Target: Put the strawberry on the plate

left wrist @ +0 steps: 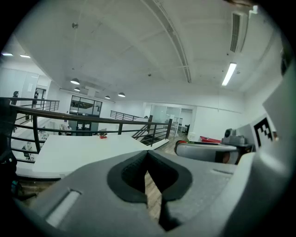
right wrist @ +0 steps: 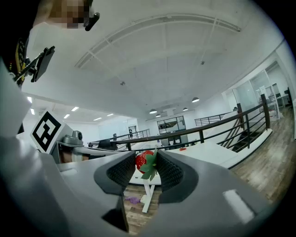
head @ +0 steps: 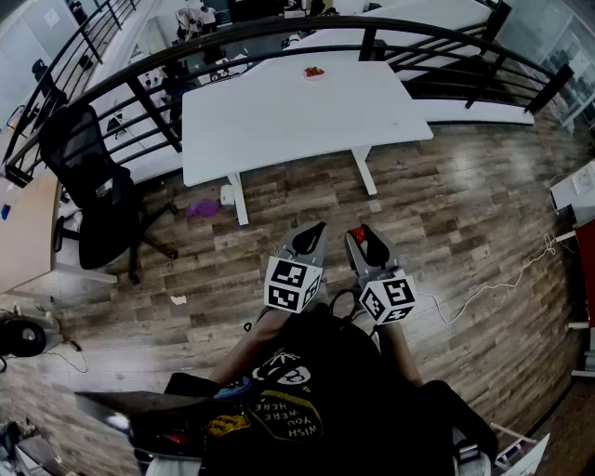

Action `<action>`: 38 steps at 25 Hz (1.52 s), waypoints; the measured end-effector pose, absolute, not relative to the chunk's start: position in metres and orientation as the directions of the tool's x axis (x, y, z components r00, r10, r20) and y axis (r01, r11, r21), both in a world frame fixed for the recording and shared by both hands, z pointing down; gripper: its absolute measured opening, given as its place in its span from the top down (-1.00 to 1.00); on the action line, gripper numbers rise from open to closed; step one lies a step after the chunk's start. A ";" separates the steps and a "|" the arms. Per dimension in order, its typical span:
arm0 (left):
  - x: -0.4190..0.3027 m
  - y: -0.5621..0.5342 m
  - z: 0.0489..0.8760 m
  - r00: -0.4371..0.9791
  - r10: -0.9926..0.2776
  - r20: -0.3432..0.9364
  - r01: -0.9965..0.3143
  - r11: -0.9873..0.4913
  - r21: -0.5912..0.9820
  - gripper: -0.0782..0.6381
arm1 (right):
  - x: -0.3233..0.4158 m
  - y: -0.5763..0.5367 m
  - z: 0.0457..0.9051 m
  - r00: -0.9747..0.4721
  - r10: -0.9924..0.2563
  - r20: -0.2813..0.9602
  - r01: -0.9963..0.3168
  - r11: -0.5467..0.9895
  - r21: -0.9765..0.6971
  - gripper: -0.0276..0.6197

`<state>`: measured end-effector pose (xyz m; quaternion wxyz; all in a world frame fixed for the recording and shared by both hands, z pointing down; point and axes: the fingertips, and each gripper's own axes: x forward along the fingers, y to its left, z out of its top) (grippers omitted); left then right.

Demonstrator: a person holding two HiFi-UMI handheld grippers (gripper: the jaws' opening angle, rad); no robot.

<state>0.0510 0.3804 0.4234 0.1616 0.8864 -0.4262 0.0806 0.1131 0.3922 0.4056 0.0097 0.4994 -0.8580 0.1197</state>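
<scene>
Standing over plank flooring [head: 465,204], two grey tools, left gripper [head: 310,237] and right gripper [head: 363,238], face one smooth white table [head: 279,121] bearing one small plate [head: 314,73]. Left gripper view: dark jaws pressed together, nothing between. Right gripper view: ribbed jaws pinching one glossy, leafy strawberry [right wrist: 142,161]

Open wood floor [head: 446,214] up to white table [head: 279,121], office chair [head: 93,177] at left, black railing [head: 153,113] behind table

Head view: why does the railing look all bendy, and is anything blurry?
Head view: the wide lens bows the railing and the floor planks; right gripper view: the strawberry is sharp, corners black; left gripper view: the ceiling light glares.
</scene>
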 end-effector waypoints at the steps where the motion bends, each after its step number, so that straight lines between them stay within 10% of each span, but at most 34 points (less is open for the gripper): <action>1: 0.050 0.381 0.424 0.624 -0.730 0.281 -0.782 -0.584 0.218 0.78 | 0.112 0.393 0.406 -0.503 -0.854 0.136 -0.858 0.474 -0.196 0.46; 38: -0.037 0.389 0.460 0.629 -0.701 0.337 -0.778 -0.572 0.261 0.78 | 0.019 0.396 0.425 -0.491 -0.854 0.170 -0.864 0.452 -0.222 0.46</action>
